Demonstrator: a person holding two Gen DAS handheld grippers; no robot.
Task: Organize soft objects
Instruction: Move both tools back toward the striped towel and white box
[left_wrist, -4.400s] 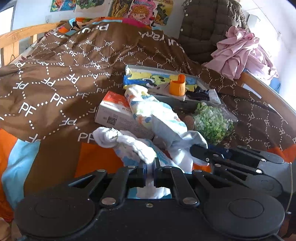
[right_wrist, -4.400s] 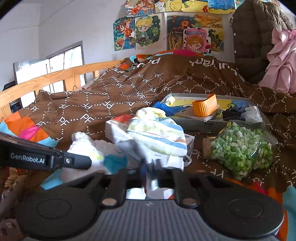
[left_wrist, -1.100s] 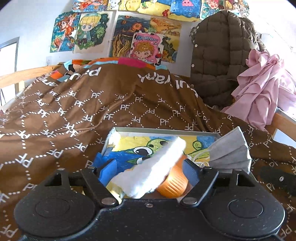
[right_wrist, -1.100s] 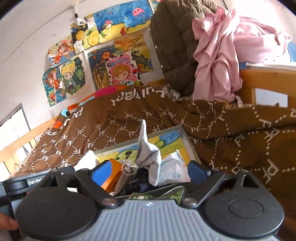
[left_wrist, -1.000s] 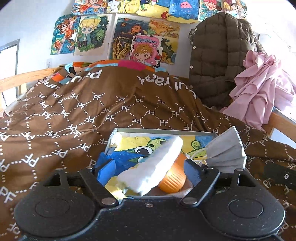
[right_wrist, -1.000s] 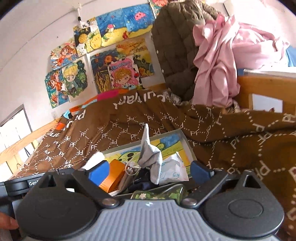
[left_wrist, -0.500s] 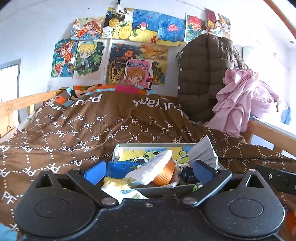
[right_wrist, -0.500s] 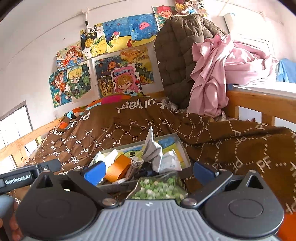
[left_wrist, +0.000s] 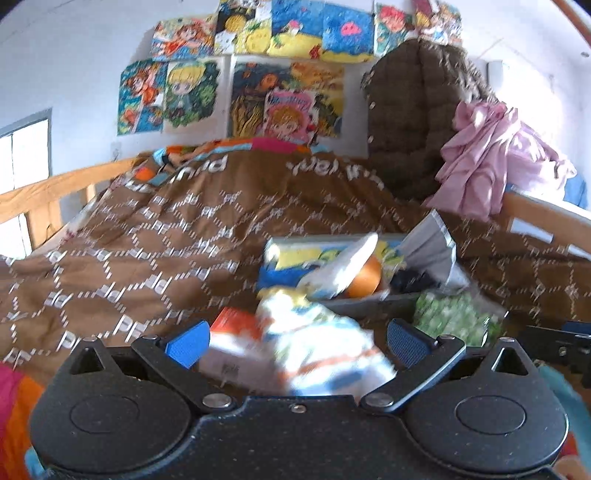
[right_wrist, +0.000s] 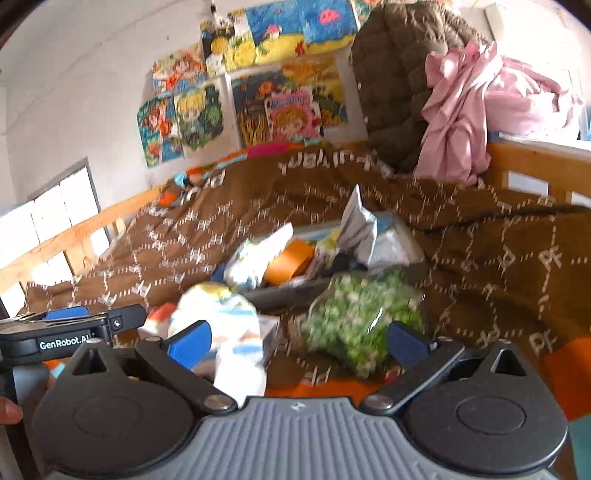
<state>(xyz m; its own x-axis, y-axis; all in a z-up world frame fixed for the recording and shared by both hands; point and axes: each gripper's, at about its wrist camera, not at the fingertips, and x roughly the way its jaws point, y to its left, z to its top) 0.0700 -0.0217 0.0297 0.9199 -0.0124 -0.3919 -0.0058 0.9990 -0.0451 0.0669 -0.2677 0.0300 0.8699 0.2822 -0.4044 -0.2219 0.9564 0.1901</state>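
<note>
Blue-padded left hand-held gripper (left_wrist: 295, 343) gapes wide, holding nothing.

Brown patterned quilt (left_wrist: 155, 236) covering a wooden-railed bed (left_wrist: 44, 192); cartoon posters (left_wrist: 258, 74) on the wall; quilted brown coat (left_wrist: 413, 122) beside pink garment (left_wrist: 491, 158).

Both views are bright with daylight. It enters from the window (left_wrist: 24, 177) at the left, which is blown out to plain white, and the white wall (right_wrist: 92, 92) glows evenly. Sun falls on the pink cloth (right_wrist: 480, 96), leaving pale washed patches. Motion blur smears the brown blanket (left_wrist: 155, 240), doubling its white pattern, and softens the striped cloth (left_wrist: 321, 347) and the bag of green bits (right_wrist: 354, 317). The posters (left_wrist: 288, 74) look grainy. Fisheye distortion bends the wooden rail (right_wrist: 74, 236), and the corners darken to black.
</note>
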